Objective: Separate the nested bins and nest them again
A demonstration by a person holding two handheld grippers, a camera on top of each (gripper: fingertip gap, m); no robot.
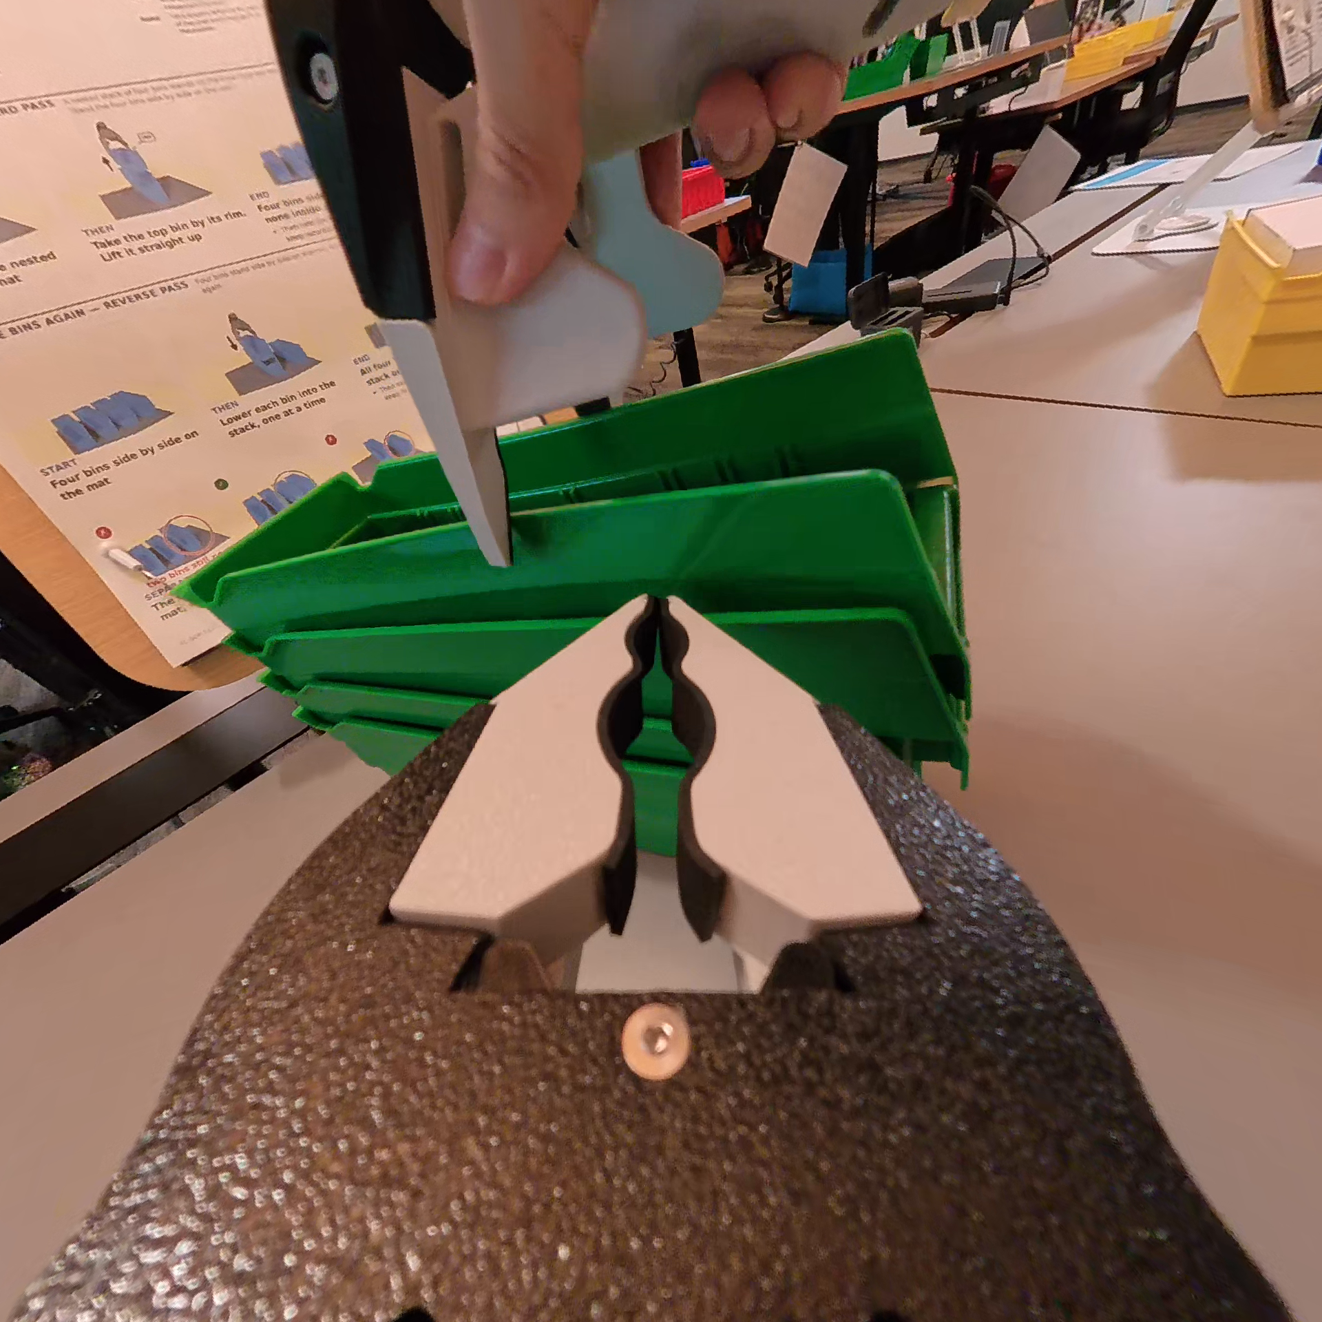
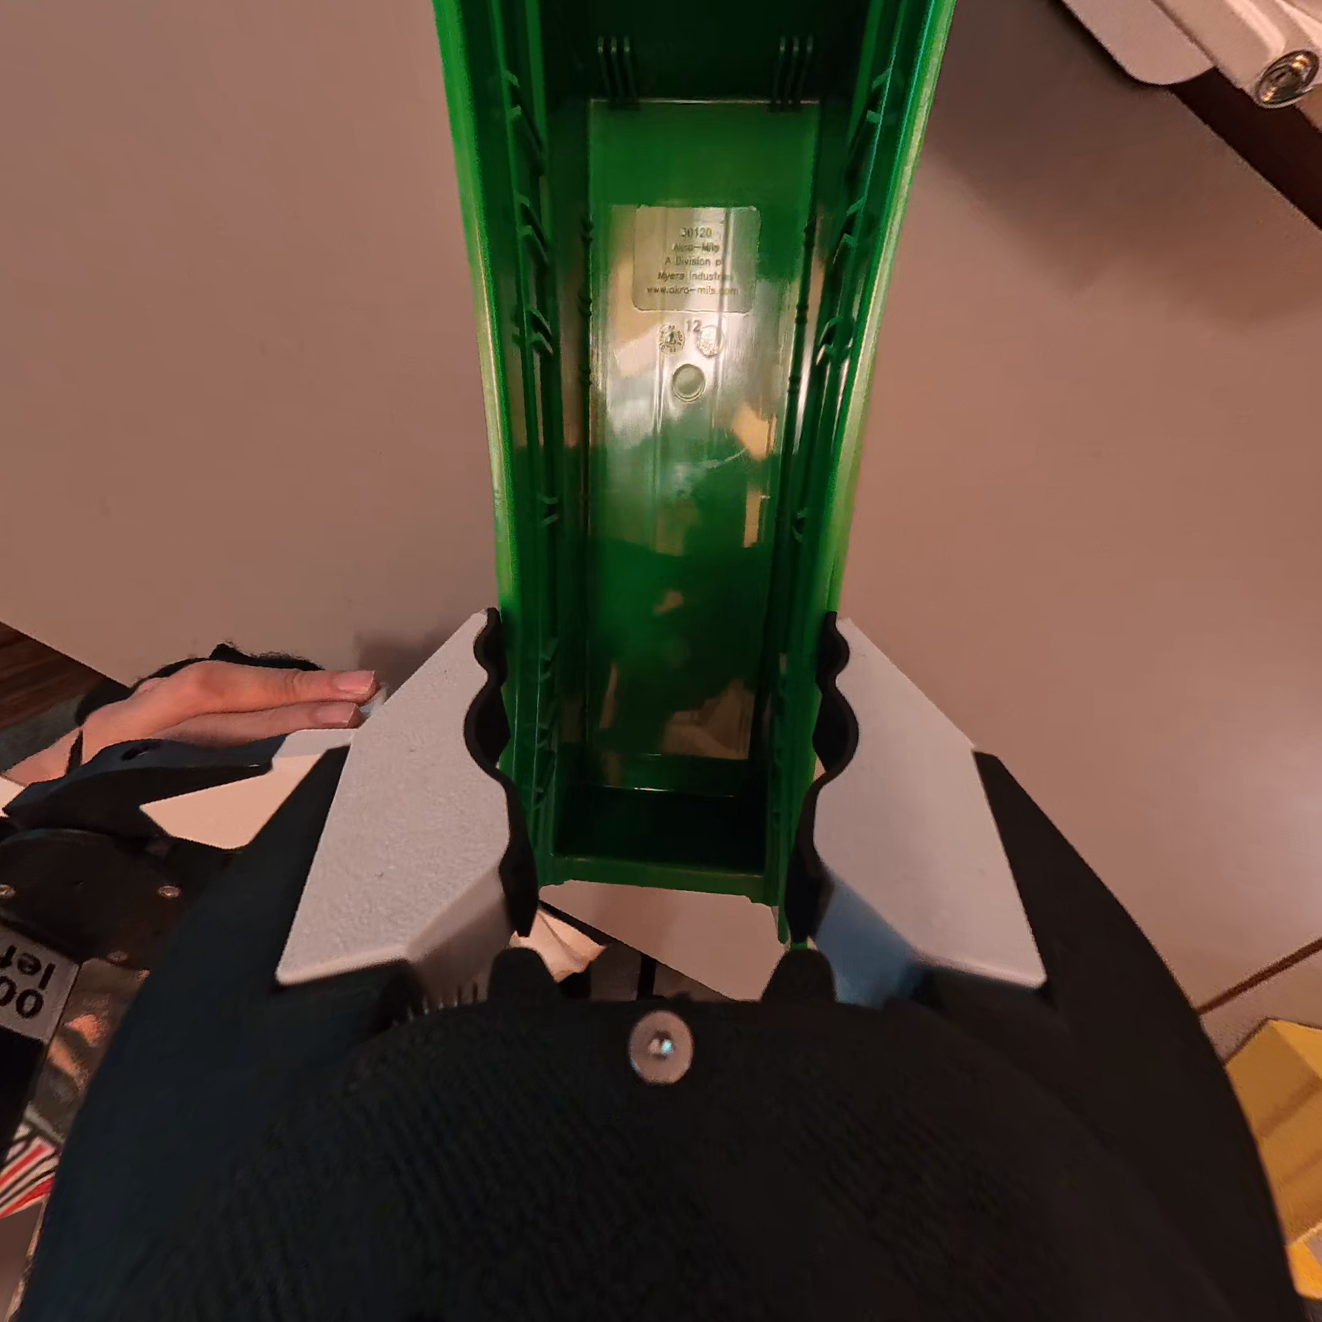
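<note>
A stack of several nested green bins (image 1: pixel 443 647) stands on the beige table (image 1: pixel 1116 644). The top bin (image 1: pixel 715 544) sits tilted, raised above the ones below. My right gripper (image 1: pixel 493 522), held by a hand, comes down from above. In the right wrist view it (image 2: pixel 659 619) is shut across the top bin (image 2: pixel 687 443), with one finger outside each long wall, and looks down into it. My left gripper (image 1: pixel 657 601) is shut and empty, with its tips at the near side of the stack. I cannot tell whether they touch it.
An instruction poster (image 1: pixel 143 358) leans at the left behind the stack. A yellow bin (image 1: pixel 1259 315) stands at the right on the table. The person's left hand (image 2: pixel 250 701) shows in the right wrist view. Desks and chairs fill the background.
</note>
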